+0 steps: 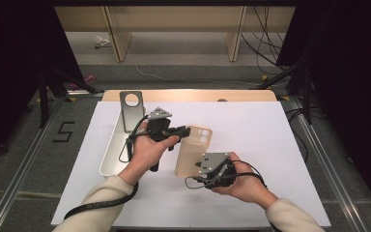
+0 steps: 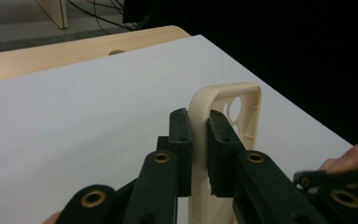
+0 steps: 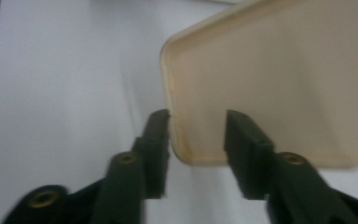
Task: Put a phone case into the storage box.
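Phone case (image 1: 193, 150): a beige shell (camera holes at its far end) is held off the white table (image 1: 251, 145), between the two grippers.
Left gripper (image 2: 199, 135): its jaws are clamped on the case's edge near the camera holes.
Right gripper (image 3: 196, 140): its jaws are parted around the case's near corner, the pads not pressing.
Tray (image 1: 110, 154): it is seen left of the hands, a grey case (image 1: 131, 110) leaning at its far end.
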`<action>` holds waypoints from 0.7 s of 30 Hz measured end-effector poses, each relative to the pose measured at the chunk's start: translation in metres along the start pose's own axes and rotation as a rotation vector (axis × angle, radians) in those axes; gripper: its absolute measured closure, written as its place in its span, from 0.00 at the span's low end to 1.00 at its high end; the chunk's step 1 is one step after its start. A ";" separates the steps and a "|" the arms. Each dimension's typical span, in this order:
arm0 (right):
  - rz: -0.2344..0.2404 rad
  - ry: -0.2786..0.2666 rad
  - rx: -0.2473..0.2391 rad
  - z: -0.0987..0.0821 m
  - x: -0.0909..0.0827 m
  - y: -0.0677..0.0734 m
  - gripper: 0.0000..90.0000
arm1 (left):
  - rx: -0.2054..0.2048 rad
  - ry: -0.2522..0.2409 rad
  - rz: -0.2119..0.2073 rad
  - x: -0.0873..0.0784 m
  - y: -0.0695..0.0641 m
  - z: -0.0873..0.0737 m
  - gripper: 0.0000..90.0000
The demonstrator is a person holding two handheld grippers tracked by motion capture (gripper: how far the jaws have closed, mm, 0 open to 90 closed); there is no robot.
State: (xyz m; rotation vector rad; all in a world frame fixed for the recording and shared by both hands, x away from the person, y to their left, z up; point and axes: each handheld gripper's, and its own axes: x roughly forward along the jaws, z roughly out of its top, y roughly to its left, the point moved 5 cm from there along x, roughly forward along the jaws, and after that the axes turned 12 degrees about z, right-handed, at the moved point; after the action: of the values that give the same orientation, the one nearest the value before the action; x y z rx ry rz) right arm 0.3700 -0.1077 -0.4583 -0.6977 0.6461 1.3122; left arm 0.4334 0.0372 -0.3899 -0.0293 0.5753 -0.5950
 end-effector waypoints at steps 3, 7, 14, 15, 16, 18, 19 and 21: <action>-0.016 -0.034 0.044 0.001 -0.003 -0.003 0.48 | 0.025 -0.016 0.017 -0.004 0.005 -0.003 0.91; -0.081 -0.101 0.093 0.002 -0.011 -0.008 0.36 | 0.053 -0.067 0.057 -0.014 0.017 -0.007 0.90; -0.161 -0.168 0.195 -0.005 -0.024 -0.019 0.23 | 0.060 -0.122 0.073 -0.027 0.024 -0.011 0.91; -0.161 -0.168 0.195 -0.005 -0.024 -0.019 0.23 | 0.065 -0.128 0.075 -0.028 0.025 -0.012 0.91; -0.179 -0.181 0.212 -0.008 -0.026 -0.022 0.20 | 0.074 -0.134 0.077 -0.029 0.026 -0.013 0.91; -0.191 -0.199 0.232 -0.010 -0.030 -0.024 0.19 | 0.084 -0.148 0.085 -0.033 0.029 -0.017 0.91; -0.198 -0.208 0.242 -0.010 -0.031 -0.025 0.19 | 0.084 -0.148 0.085 -0.033 0.029 -0.017 0.91; -0.209 -0.216 0.256 -0.011 -0.032 -0.027 0.19 | 0.095 -0.154 0.095 -0.036 0.032 -0.017 0.91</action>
State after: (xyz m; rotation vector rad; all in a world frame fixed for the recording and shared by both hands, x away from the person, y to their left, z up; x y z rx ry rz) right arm 0.3916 -0.1397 -0.4382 -0.3968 0.5380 1.0703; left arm 0.4170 0.0856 -0.3926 0.0413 0.3960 -0.5218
